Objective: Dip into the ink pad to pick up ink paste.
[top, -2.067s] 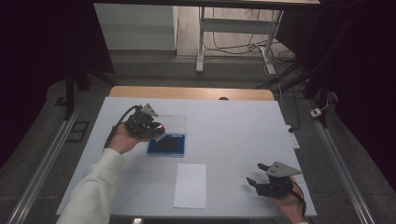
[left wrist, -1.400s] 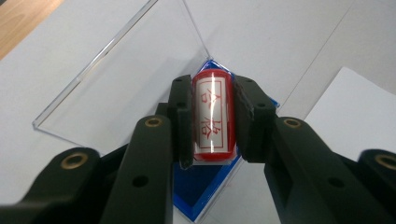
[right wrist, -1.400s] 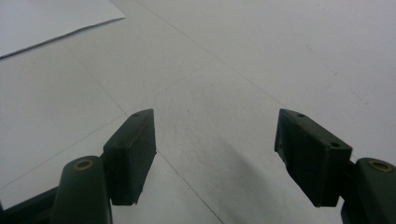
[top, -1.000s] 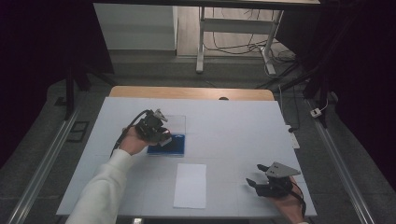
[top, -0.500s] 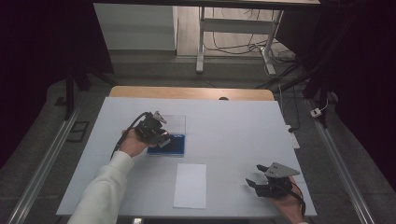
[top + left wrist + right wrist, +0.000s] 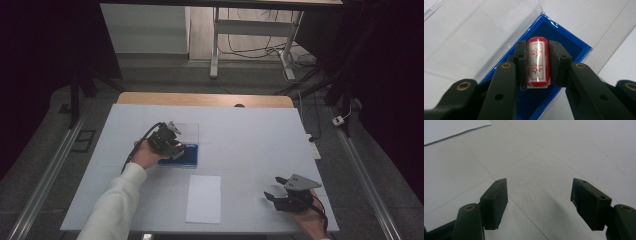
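The left gripper [image 6: 537,65] pinches a small red stamp [image 6: 537,62] between its two black jaws, one jaw on each long side of the barrel. The stamp hangs over a blue ink pad [image 6: 574,47], which sits in a case with a clear lid [image 6: 474,37] folded open beside it. In the high view the left gripper [image 6: 172,145] is at the left-centre of the white table [image 6: 260,130], above the ink pad [image 6: 187,155]. I cannot tell if the stamp face touches the pad or is only just over it.

The stamp looks light and stiff — a hard plastic cylinder with a glossy skin, so it may slip or roll if the hold is loose. The middle of the barrel, where the jaws sit now, seems the good place to take it, as it keeps the stamp upright for pressing.

On its white label are two red characters in a red frame; they read 合格.

The right gripper [image 6: 280,196] rests low at the near right of the table, its jaws spread wide with nothing between them — under them is bare table in the right gripper view [image 6: 539,195]. A white sheet of paper [image 6: 204,198] lies near the front edge, between the two grippers, probably the place for the print.
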### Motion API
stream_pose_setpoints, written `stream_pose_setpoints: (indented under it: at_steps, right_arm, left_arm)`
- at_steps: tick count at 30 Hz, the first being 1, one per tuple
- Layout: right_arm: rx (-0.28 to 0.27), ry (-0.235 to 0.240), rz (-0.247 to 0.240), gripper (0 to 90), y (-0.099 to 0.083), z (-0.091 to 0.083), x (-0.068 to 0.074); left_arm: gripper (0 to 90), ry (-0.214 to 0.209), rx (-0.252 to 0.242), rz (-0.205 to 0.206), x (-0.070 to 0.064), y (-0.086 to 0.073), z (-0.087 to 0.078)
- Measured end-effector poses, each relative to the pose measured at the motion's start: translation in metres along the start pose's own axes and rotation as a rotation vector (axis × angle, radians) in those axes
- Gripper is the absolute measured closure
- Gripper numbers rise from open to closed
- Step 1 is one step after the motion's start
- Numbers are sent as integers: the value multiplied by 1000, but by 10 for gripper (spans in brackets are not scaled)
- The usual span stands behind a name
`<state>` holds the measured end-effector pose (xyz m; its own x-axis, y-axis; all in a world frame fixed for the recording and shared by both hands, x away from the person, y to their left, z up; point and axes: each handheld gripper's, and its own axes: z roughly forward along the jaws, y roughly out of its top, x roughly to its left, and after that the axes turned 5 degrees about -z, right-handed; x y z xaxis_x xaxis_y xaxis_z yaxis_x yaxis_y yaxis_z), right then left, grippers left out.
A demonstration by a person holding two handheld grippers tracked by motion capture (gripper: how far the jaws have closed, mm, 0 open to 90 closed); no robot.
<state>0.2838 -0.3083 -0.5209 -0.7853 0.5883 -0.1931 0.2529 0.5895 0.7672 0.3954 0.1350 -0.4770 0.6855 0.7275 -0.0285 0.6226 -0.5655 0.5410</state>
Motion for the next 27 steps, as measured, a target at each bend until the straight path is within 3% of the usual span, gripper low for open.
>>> stream_pose_setpoints:
  at_steps: [27]
  right_arm:
    - [5,-3,-1,294,0,0,0]
  left_arm:
    - [703,4,55,-3,0,4,2]
